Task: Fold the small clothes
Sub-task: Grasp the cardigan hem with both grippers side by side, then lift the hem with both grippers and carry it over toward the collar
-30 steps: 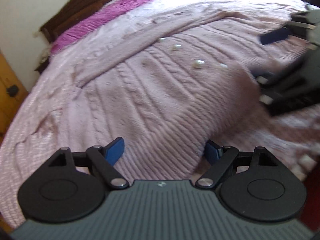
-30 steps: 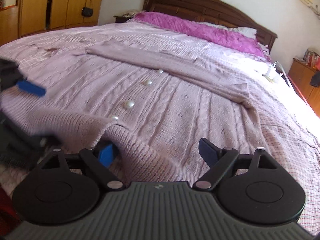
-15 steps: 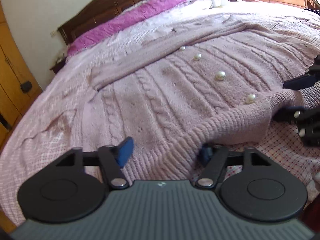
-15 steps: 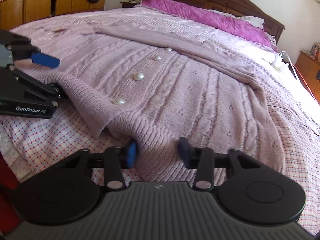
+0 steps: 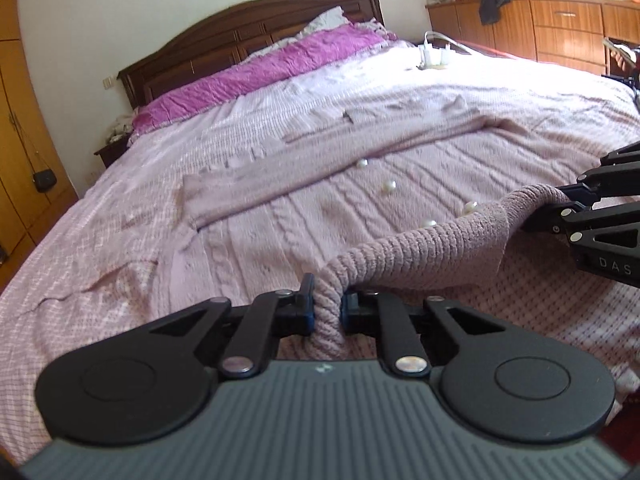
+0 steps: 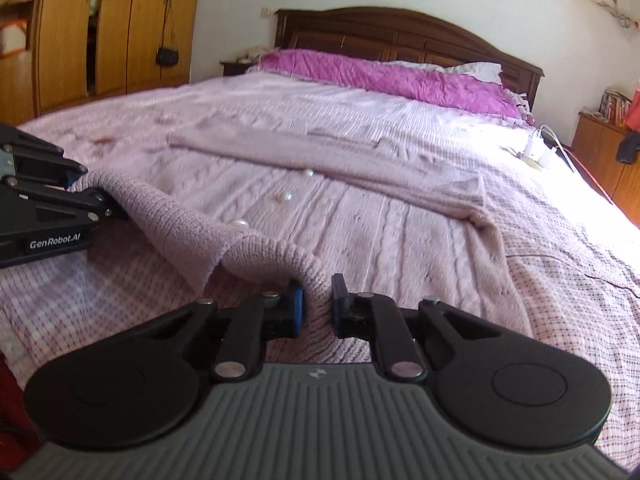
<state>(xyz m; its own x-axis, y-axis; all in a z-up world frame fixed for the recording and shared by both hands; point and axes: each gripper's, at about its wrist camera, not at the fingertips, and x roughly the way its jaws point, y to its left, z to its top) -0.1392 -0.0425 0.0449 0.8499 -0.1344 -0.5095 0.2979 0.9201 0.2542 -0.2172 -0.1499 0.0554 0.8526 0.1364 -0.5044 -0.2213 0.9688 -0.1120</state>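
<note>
While the left tongs and right tongs each pinch the cardigan hem, uneven lifting could skew the fold or let thick ribbing slip free.

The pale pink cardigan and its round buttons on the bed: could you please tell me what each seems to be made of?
The pale pink cardigan looks like a chunky, matte yarn knit, wool or acrylic: cable patterns and a thick ribbed hem show. Its round white buttons look glossy and pearl-like, probably plastic, judging by their bright highlights.
</note>
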